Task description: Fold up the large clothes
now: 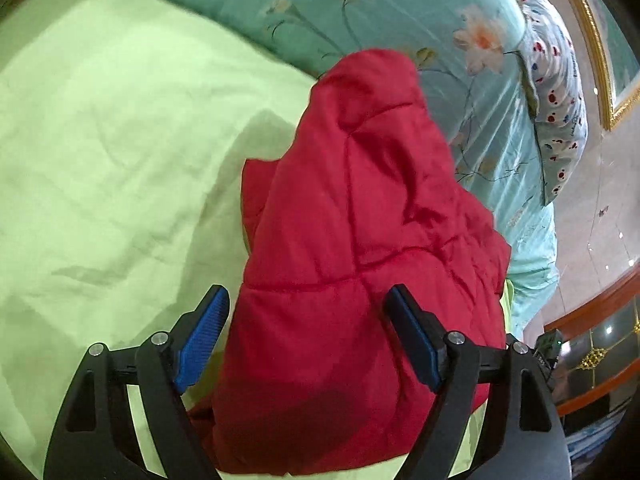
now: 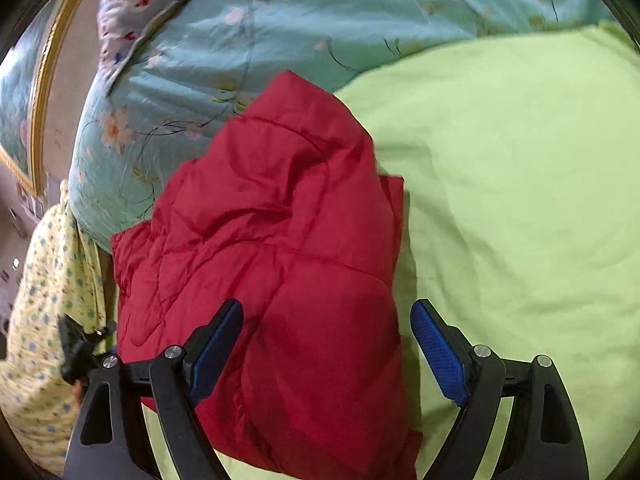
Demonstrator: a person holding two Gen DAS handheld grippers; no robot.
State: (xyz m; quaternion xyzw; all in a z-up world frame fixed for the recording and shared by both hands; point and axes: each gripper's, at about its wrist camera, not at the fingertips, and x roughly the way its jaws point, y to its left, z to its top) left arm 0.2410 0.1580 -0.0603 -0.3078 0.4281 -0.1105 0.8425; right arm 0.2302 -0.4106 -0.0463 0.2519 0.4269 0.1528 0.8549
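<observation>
Risk noted: the red padded jacket (image 1: 352, 240), folded into a puffy bundle on the green sheet (image 1: 100, 140), could spring open once let go (its filling pushes back). The left gripper (image 1: 306, 336) and right gripper (image 2: 326, 352) both stand open, gripping nothing. The bundle's near end lies between each pair of jaws, pads clear of it.

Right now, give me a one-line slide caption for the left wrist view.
Open left gripper poised over a folded red quilted jacket on a light green bedsheet.
</observation>
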